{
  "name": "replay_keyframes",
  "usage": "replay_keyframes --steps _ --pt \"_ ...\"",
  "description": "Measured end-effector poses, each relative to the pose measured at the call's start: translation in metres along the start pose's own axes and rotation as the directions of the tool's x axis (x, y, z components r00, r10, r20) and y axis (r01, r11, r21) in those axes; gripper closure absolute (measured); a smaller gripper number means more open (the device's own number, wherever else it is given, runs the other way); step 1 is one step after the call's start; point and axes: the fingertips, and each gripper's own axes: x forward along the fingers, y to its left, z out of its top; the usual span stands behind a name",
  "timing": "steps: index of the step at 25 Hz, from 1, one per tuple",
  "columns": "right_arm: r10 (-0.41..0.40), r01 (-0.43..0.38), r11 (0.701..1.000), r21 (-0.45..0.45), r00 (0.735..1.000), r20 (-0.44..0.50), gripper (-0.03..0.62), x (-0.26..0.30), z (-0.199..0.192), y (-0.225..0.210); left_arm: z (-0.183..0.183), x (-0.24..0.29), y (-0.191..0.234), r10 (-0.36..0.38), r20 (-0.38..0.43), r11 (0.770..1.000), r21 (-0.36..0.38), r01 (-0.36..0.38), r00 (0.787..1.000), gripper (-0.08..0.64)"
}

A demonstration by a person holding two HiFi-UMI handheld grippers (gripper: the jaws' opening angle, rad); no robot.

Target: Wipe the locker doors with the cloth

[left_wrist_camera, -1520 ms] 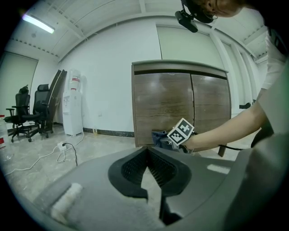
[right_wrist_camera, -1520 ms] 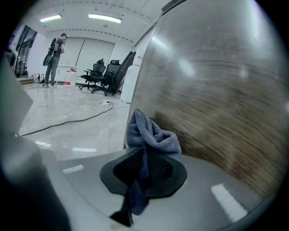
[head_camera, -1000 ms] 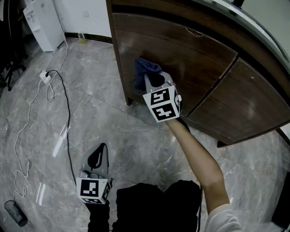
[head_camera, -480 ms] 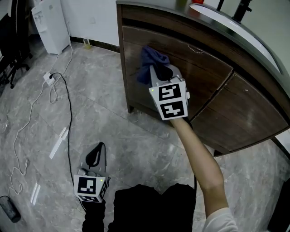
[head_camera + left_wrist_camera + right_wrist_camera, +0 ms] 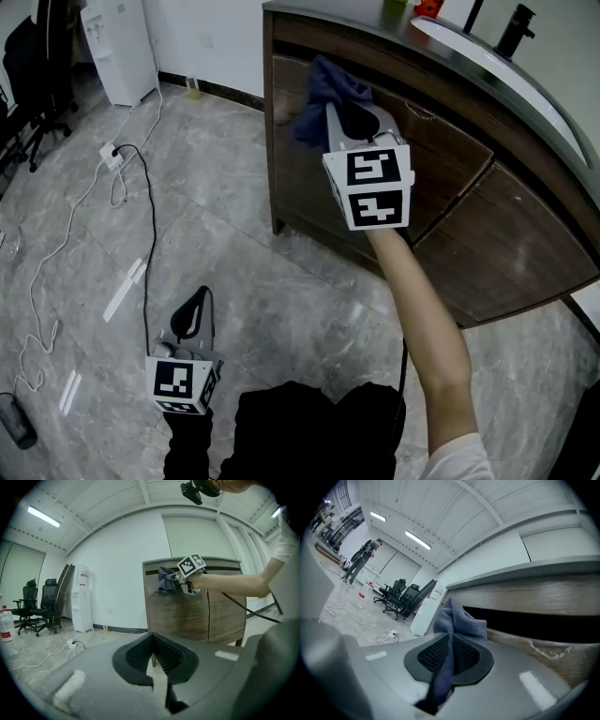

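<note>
A dark wooden locker cabinet [image 5: 450, 178] with curved doors stands under a grey counter top. My right gripper [image 5: 349, 112] is shut on a blue cloth [image 5: 330, 90] and holds it against the top of the left door [image 5: 309, 187], near the cabinet's left edge. In the right gripper view the blue cloth [image 5: 457, 620] is pinched between the jaws, against the door's upper rim [image 5: 534, 644]. My left gripper [image 5: 193, 323] hangs low over the floor, shut and holding nothing. In the left gripper view the closed jaws point at the cabinet [image 5: 197, 616], with the cloth [image 5: 165, 581] far off.
A black cable [image 5: 141, 216] and a white cable with a power strip [image 5: 108, 155] lie on the grey marble floor at the left. A white water dispenser [image 5: 117, 47] stands by the wall, and office chairs [image 5: 33, 84] at the far left. The right door [image 5: 511, 248] adjoins the left one.
My right gripper has risen with the cloth from the middle of the left door to its top edge. The left gripper has lifted slightly near the floor.
</note>
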Motion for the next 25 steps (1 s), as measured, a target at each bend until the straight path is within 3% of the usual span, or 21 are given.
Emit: replay_keyframes --steps 4,8,25 --pt "-0.017 0.017 1.000 0.003 0.999 0.029 0.560 0.003 0.011 -0.003 -0.006 0.001 -0.002 -0.003 -0.007 1.000 -0.007 0.003 1.000 0.558" --pt "-0.015 0.015 1.000 0.008 1.000 0.026 0.560 0.006 -0.005 0.008 -0.013 0.001 -0.001 -0.008 -0.014 1.000 -0.008 0.008 1.000 0.558" --pt "0.080 -0.074 0.996 0.040 0.985 -0.152 0.560 0.028 -0.164 0.097 -0.041 -0.001 0.023 0.038 -0.051 0.999 -0.020 -0.039 0.998 0.558"
